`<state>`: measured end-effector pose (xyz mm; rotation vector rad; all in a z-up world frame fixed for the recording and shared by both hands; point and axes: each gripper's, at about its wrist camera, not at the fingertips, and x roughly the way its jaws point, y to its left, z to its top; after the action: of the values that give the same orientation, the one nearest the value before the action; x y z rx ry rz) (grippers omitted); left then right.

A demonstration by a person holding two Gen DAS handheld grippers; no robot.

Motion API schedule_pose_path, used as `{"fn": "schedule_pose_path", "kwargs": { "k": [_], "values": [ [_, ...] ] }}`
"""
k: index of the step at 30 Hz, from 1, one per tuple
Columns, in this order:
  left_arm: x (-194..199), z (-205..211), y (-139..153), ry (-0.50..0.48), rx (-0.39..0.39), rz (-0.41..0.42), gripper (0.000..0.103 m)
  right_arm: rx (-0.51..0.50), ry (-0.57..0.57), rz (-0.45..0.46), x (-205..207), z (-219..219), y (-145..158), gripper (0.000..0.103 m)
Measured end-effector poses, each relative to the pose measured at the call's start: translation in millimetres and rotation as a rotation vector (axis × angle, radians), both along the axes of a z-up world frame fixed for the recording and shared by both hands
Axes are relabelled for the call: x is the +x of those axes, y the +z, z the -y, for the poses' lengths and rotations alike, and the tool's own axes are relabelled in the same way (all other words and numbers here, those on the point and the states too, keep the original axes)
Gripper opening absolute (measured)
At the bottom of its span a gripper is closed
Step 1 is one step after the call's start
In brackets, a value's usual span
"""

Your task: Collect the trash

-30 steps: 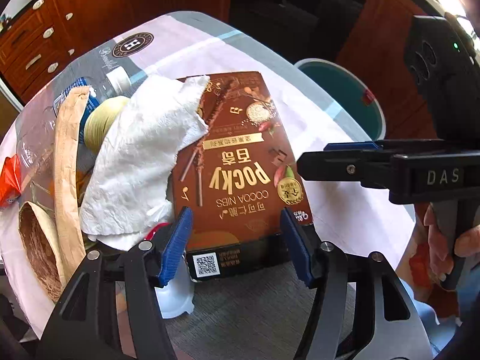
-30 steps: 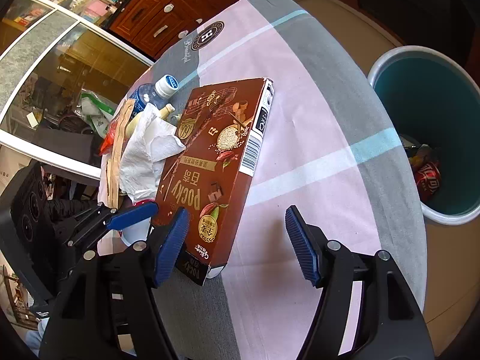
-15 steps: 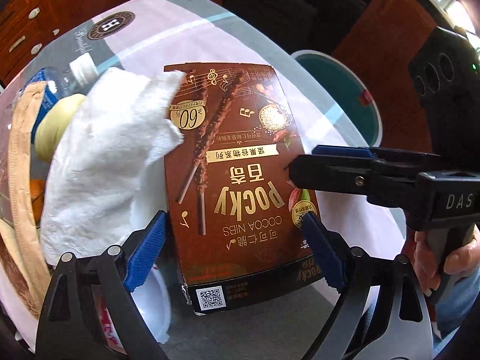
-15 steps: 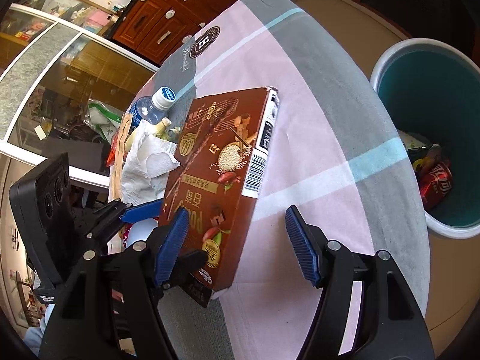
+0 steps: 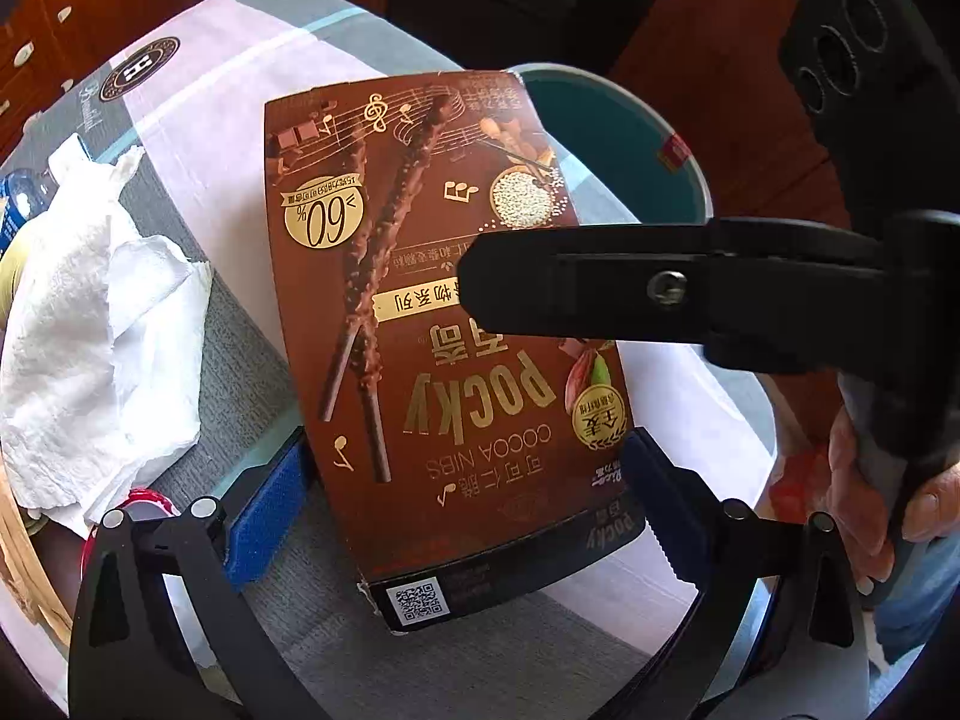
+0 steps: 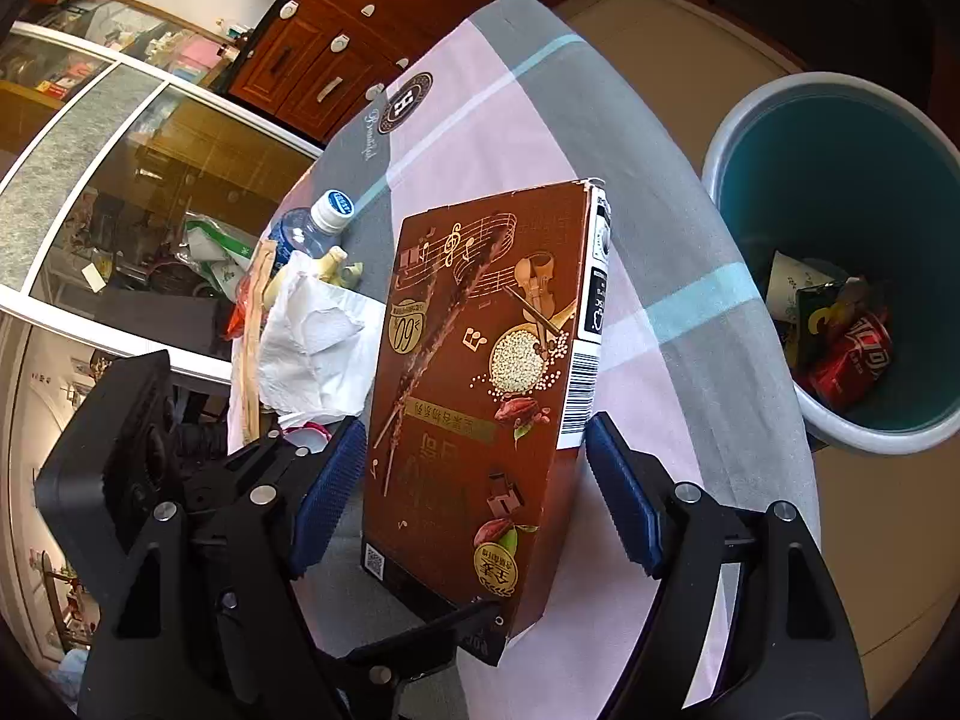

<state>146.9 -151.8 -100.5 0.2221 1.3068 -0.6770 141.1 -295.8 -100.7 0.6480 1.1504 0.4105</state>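
Brown cardboard, the Pocky box (image 5: pixel 444 324), stands tilted off the tablecloth (image 5: pixel 240 72) near the table's near edge, its QR-code end lowest; 1 second ago it lay nearly flat beside the crumpled paper towel (image 5: pixel 90 324), with a corner of the towel over it. Left gripper (image 5: pixel 462 498): jaws opening, now at their widest, blue pads (image 5: pixel 270 510) flanking the box's lower end with no firm pressure evident; 1 second ago they stood much closer together. Right gripper (image 6: pixel 474 498): jaws also opening, the box between them; in the right wrist view the left pad (image 6: pixel 330 498) sits at the box face and the right pad (image 6: pixel 624 498) stands apart from the barcode side, so no clamp is confirmed. What supports the raised box cannot be told for certain; the left gripper's finger appears to pass under its lower corner. Judgement: a hand-over or re-grip is under way, and the box could slip if neither pair closes. Teal bin (image 6: pixel 840 264) beside the table's right edge already holds a red can (image 6: pixel 852 360) and wrappers. Paper towel, water bottle (image 6: pixel 312 228) and other litter remain at the table's left edge, uncollected.
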Motion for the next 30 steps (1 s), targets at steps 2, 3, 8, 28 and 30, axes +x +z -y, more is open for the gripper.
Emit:
{"fn": "schedule_pose_path", "kwargs": {
  "k": [2, 3, 8, 28, 30],
  "values": [
    [-2.1, -3.5, 1.9, 0.005, -0.022, 0.008, 0.099, 0.001, 0.005, 0.007, -3.4, 0.6, 5.4, 0.073],
    [-2.9, -4.6, 1.7, 0.006, -0.032, 0.012, 0.099, 0.006, 0.007, 0.009, -4.8, 1.5, 6.7, 0.073],
    [-22.9, -16.7, 6.1, -0.010, -0.060, 0.089, 0.077, -0.070, -0.010, 0.010, -6.3, 2.1, 7.8, 0.069],
    [-27.5, -58.1, 43.2, 0.073, -0.183, 0.116, 0.047, -0.006, -0.028, -0.100, -13.8, -9.2, -13.2, 0.076],
    [-25.0, -59.0, 43.0, 0.079, -0.169, 0.125, 0.047, 0.014, -0.005, -0.101, -15.0, -16.4, -9.6, 0.076]
  ]
}}
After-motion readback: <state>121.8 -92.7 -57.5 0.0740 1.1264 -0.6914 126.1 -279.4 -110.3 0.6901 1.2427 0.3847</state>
